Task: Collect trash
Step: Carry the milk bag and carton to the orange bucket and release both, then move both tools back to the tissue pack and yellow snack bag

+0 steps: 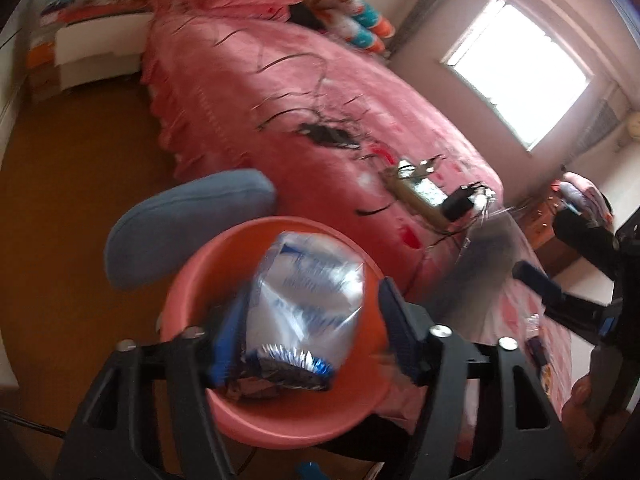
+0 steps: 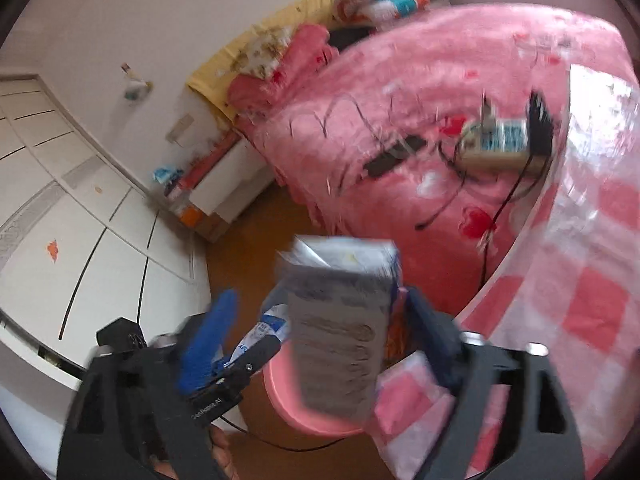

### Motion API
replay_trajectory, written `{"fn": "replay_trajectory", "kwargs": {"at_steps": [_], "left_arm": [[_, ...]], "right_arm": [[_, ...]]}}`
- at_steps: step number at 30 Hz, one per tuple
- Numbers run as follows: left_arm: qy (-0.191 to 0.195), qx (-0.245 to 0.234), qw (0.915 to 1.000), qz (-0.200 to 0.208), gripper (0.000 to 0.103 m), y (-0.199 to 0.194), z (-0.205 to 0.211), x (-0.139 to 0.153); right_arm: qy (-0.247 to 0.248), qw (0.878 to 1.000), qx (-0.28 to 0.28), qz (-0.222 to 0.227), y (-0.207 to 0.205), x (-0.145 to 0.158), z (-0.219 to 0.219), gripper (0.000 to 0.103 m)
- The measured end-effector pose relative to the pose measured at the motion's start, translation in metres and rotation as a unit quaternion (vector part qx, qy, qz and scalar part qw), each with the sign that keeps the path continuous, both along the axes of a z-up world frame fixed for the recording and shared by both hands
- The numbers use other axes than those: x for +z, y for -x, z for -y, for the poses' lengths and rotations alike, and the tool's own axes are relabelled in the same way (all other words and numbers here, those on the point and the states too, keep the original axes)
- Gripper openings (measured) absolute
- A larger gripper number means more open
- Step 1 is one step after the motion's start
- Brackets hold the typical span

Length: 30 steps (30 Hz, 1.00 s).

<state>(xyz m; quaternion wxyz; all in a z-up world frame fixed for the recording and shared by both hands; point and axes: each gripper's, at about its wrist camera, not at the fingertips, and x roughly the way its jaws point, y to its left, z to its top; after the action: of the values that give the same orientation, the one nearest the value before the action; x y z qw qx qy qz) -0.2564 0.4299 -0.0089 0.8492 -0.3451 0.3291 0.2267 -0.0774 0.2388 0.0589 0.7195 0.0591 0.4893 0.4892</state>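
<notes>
My left gripper (image 1: 308, 332) is open over a pink basin (image 1: 192, 280). A crumpled clear and blue plastic wrapper (image 1: 304, 300) lies between its fingers, against the left pad and clear of the right one. My right gripper (image 2: 316, 332) is open; a grey and white carton (image 2: 340, 320) sits against its right pad, with a gap to the left finger (image 2: 212, 340). The pink basin (image 2: 288, 408) shows below the carton. The left gripper also appears in the right wrist view (image 2: 240, 368), and the right gripper in the left wrist view (image 1: 560, 292).
A bed with a pink cover (image 1: 304, 92) carries black cables, a power strip (image 1: 420, 196) and a black adapter (image 1: 328, 136). A blue cushion (image 1: 180, 224) lies beside the basin. A checked pink and white plastic-covered table (image 2: 592, 280) is at right. White wardrobe doors (image 2: 80, 240) stand left.
</notes>
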Motion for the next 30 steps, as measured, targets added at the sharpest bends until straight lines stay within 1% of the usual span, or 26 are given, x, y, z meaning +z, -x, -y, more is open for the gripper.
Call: {"fn": "replay_trajectory", "kwargs": {"at_steps": [2, 3, 8, 14, 21, 24, 30], "left_arm": [[-0.005, 0.008, 0.9999, -0.009, 0.074, 0.001, -0.003, -0.004], [-0.006, 0.01, 0.9999, -0.012, 0.076, 0.001, -0.004, -0.005], [-0.009, 0.004, 0.9998, -0.015, 0.076, -0.001, -0.003, -0.006], [-0.015, -0.022, 0.9995, -0.016, 0.077, -0.009, 0.014, -0.002], [-0.03, -0.055, 0.9979, -0.018, 0.077, -0.021, 0.041, 0.007], [-0.034, -0.07, 0.9968, -0.018, 0.078, -0.028, 0.053, 0.011], [-0.052, -0.1, 0.9934, -0.019, 0.081, -0.041, 0.079, 0.021]], "right_arm": [[0.005, 1.0, -0.014, -0.006, -0.001, -0.007, 0.007, 0.09], [0.009, 1.0, -0.025, -0.001, -0.002, -0.008, 0.014, 0.09], [0.015, 0.996, -0.076, 0.036, -0.006, -0.005, 0.054, 0.091], [0.026, 0.99, -0.118, 0.073, -0.011, -0.004, 0.098, 0.092], [0.043, 0.983, -0.145, 0.108, -0.01, -0.007, 0.133, 0.092], [0.047, 0.979, -0.154, 0.121, -0.005, -0.008, 0.146, 0.094], [0.048, 0.974, -0.166, 0.147, -0.003, -0.005, 0.165, 0.094]]}}
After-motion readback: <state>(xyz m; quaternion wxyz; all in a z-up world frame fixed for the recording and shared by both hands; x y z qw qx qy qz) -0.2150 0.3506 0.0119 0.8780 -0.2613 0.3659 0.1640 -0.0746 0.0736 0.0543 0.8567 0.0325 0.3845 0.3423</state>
